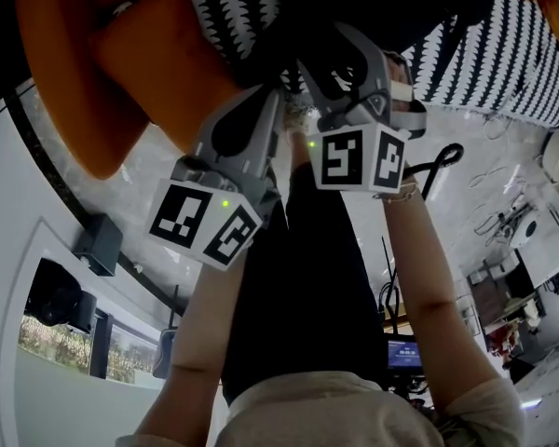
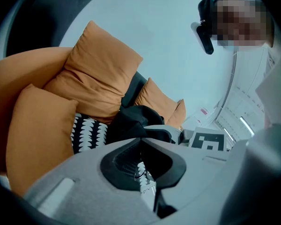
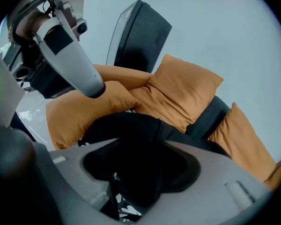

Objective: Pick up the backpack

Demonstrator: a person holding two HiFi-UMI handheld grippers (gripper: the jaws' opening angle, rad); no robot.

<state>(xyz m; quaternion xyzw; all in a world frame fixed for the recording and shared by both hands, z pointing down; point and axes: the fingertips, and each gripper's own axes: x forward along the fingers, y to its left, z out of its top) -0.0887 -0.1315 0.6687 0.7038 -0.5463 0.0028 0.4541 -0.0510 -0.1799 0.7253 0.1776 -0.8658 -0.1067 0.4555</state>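
Observation:
The black backpack (image 3: 124, 125) lies on an orange sofa, against orange cushions (image 3: 185, 90) and a black-and-white patterned cushion (image 2: 86, 132). It also shows ahead in the left gripper view, where the backpack (image 2: 136, 118) rests just beyond the jaws. My right gripper (image 3: 140, 146) is open, its jaws wide around a fold of the black fabric. My left gripper (image 2: 141, 139) looks shut with its tips together, empty, and patterned cloth shows through the slot behind them. In the head view my left gripper (image 1: 279, 105) and my right gripper (image 1: 354, 59) sit side by side, pointing at the sofa.
Large orange cushions (image 1: 140, 63) flank the backpack on both sides. A dark chair back (image 3: 140, 34) stands behind the sofa. The person's forearms (image 1: 429, 296) and dark trousers fill the lower head view. White floor and office gear (image 1: 512, 287) lie to the right.

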